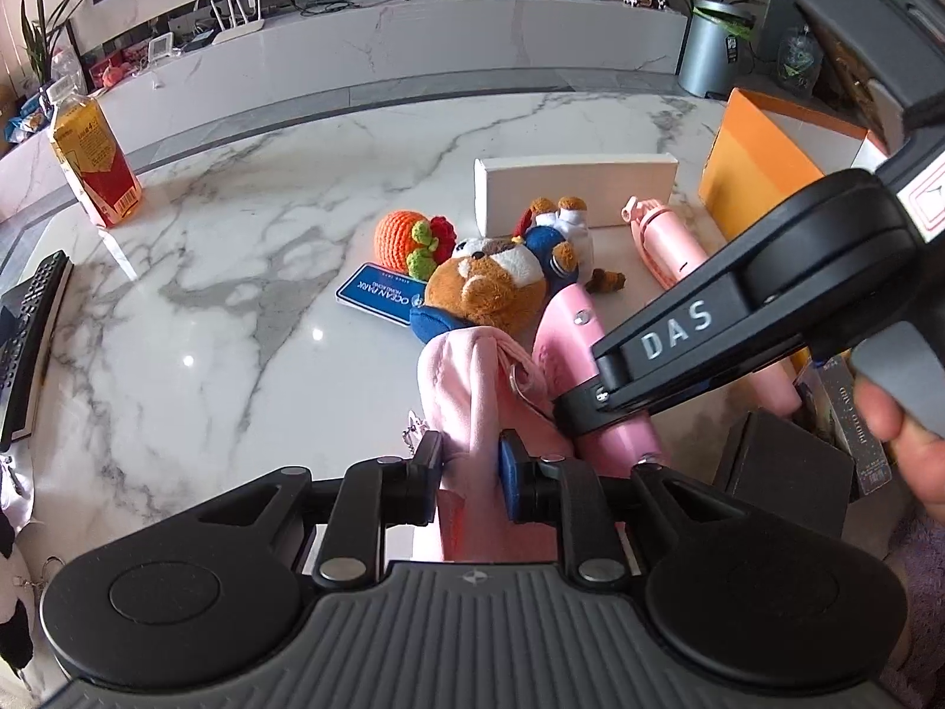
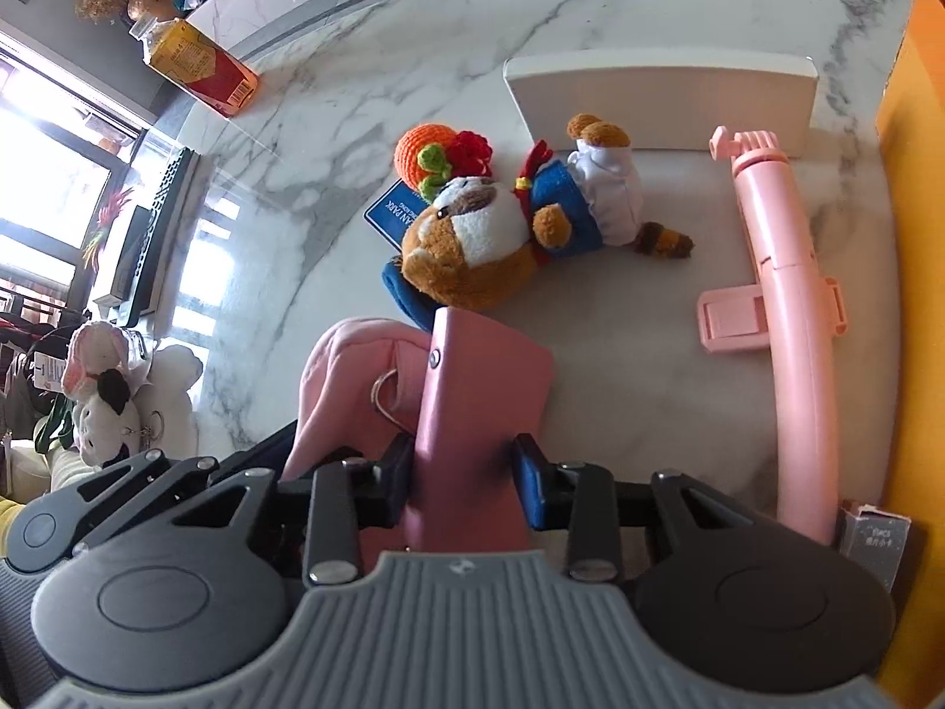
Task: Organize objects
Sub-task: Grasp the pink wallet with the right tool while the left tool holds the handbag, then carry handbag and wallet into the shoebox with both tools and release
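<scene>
My left gripper (image 1: 471, 467) is shut on a soft pink cloth pouch (image 1: 466, 378), which fills the gap between its pads. A metal ring (image 1: 522, 378) hangs at the pouch's mouth. My right gripper (image 2: 463, 475) is shut on a stiff pink case (image 2: 472, 366) with a snap stud; both pads press its sides. The case stands right beside the pouch (image 2: 348, 378), touching it. In the left wrist view the right gripper (image 1: 567, 413) reaches in from the right over the case (image 1: 567, 331). Both are held low over the marble table (image 1: 266, 307).
Just beyond lie a plush bear (image 1: 490, 289), a crocheted orange (image 1: 401, 236), a blue card (image 1: 378, 295) and a white box (image 1: 579, 183). A pink selfie stick (image 2: 791, 272) and an orange box (image 1: 750, 177) are on the right. A drink bottle (image 1: 94, 165) and a remote (image 1: 29, 325) are on the left.
</scene>
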The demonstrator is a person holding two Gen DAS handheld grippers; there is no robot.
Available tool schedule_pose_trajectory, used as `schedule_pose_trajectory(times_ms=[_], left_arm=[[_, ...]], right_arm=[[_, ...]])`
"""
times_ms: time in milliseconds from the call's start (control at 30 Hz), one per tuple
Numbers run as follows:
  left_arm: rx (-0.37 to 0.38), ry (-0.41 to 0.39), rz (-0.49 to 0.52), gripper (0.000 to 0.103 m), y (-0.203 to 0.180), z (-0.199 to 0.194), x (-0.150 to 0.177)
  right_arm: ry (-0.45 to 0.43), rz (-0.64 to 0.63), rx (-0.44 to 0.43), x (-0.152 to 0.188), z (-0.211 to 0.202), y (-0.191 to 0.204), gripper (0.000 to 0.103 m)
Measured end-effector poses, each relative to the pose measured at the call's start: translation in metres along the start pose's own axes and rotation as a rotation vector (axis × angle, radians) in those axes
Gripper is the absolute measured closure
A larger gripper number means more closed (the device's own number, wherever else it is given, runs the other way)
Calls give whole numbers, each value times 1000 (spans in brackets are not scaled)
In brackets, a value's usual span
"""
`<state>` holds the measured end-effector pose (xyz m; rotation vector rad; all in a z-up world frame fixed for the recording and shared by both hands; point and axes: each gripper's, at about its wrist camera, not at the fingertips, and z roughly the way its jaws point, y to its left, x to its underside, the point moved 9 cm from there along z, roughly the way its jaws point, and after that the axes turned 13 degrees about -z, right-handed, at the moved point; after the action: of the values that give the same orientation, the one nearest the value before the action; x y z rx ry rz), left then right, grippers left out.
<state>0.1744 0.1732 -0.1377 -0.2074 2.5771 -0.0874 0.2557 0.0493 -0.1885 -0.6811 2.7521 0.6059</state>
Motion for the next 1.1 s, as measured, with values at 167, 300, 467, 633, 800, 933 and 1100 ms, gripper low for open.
schedule_pose_trajectory(times_ms=[167, 300, 467, 633, 800, 933, 1100], left_arm=[[-2, 59, -26, 74, 0, 10, 2], [-7, 65, -54, 80, 0, 10, 1], [-31, -59, -23, 84, -13, -26, -8], [-82, -211, 62, 84, -44, -81, -29], [-31, -318, 139, 84, -104, -131, -45], [20, -360, 224, 84, -162, -144, -49], [97, -329, 312, 84, -231, -127, -46]], right_arm=[[7, 13, 38, 9, -2, -21, 83], [-33, 12, 12, 13, -8, -24, 84], [-136, -21, -21, 9, -45, -18, 85], [-265, -70, -27, 2, -108, -15, 85], [-451, -64, 2, 16, -187, -28, 85], [-547, -18, 90, 40, -235, -64, 85], [-579, 53, 194, 75, -265, -119, 85]])
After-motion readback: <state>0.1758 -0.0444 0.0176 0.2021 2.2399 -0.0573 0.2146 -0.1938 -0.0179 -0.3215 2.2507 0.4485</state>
